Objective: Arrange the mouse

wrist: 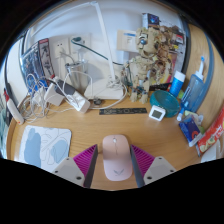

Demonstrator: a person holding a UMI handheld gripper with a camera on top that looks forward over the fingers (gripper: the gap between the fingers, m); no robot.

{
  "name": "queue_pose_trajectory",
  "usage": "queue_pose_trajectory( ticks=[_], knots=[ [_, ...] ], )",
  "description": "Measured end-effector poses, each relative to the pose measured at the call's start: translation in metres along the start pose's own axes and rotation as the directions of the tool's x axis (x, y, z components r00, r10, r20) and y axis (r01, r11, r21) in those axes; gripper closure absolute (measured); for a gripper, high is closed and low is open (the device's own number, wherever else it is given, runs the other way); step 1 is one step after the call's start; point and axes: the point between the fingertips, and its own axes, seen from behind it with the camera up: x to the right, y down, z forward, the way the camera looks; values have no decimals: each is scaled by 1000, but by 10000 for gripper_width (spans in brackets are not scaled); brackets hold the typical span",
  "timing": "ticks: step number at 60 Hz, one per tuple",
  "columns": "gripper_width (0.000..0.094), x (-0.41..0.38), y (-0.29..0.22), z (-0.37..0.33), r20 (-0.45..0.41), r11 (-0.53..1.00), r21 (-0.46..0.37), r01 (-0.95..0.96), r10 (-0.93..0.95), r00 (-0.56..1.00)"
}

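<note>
Right between the two fingers sits the mouse (116, 157), a pale pinkish-white one, resting on the wooden desk (100, 128) with its nose pointing away from the gripper (116, 165). The magenta pads (86, 157) flank it on either side, close against its flanks, but whether they truly press on it or leave a sliver of gap cannot be told. The fingers stand at a middling spread, about as wide as the mouse.

Just left of the left finger lies a light blue-white mousepad (42, 145), flat on the desk and apart from the mouse. Beyond the mouse, further up the desk, a dark ruler-like strip (123, 108) lies crosswise. To its right stands a small white cube (157, 113) beside a teal round dish (163, 100), and past those a blue bottle (177, 83) stands upright. Near the right finger's far side is a jumble of blue and red packets (195, 125).

Toward the back left, a white power strip (72, 98) lies with cables (40, 95) tangled around it, and white boxes (62, 50) stand against the wall. At the back middle a cluttered brownish model (148, 62) rises above the desk.
</note>
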Motion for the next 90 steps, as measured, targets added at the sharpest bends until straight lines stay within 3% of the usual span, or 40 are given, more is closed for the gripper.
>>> queue_pose_trajectory(
  ticks=[6, 22, 28, 39, 46, 59, 68, 76, 90],
  knots=[
    [414, -7, -3, 3, 14, 1000, -2, 23, -23, 1000],
    [547, -11, 3, 1, 26, 996, -29, 81, -80, 996],
    [655, -11, 4, 1, 38, 996, -56, 73, -71, 997],
    [656, -13, -1, -4, 25, 995, -96, 11, -9, 1000],
    [655, -20, -48, -38, 0, 1000, -7, -9, 9, 1000],
    [655, -84, -172, -139, 43, 973, 225, -55, 47, 998],
    [656, -150, -197, -167, 50, 954, 297, -40, 27, 998],
    [655, -211, -156, -135, 85, 975, 220, -30, 12, 996],
    [655, -241, -41, -57, 53, 999, 21, 43, -44, 998]
  ],
)
